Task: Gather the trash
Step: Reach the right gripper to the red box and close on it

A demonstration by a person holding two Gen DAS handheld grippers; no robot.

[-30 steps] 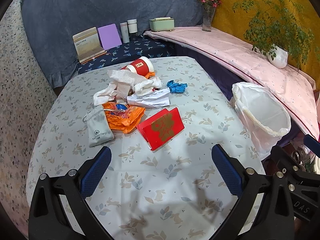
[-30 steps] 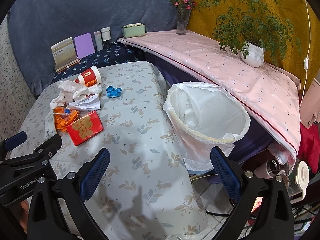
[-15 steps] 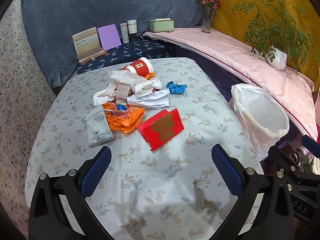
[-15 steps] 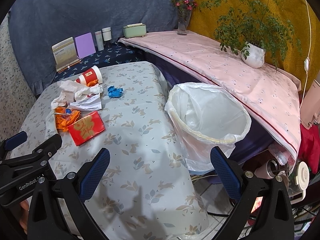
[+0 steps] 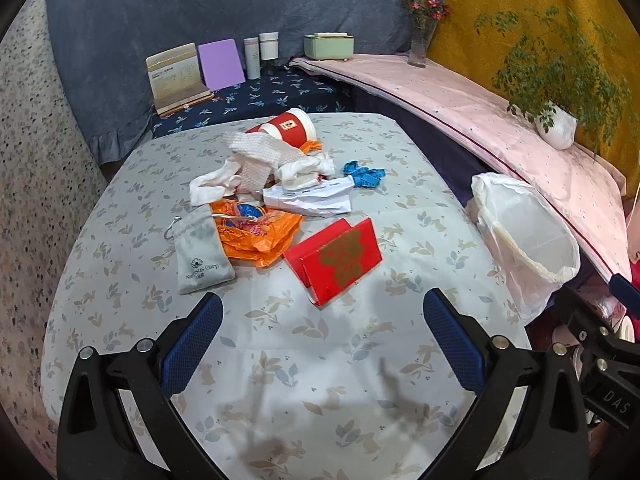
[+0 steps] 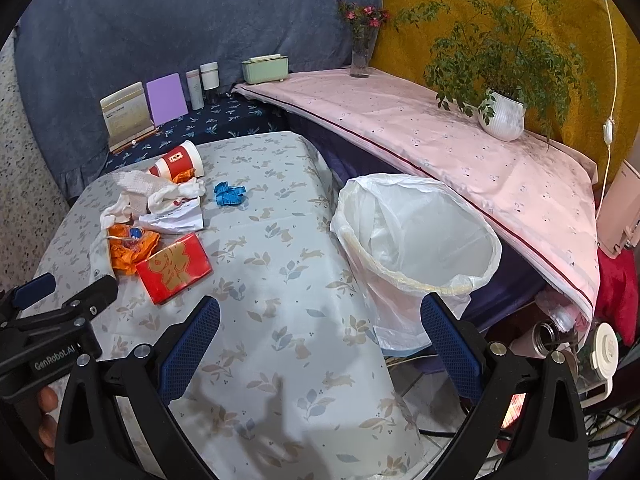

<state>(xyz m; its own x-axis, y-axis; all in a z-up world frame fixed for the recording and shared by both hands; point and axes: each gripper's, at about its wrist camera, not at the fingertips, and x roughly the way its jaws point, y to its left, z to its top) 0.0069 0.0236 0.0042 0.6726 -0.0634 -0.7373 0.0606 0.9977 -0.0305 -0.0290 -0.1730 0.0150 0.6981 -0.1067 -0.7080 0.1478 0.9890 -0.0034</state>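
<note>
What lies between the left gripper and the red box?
Only bare floral tablecloth lies between the open left gripper and the red box, as the left wrist view shows.

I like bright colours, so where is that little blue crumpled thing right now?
The blue crumpled scrap lies on the table at the far right edge of the litter pile, beside the white paper, in both views.
</note>
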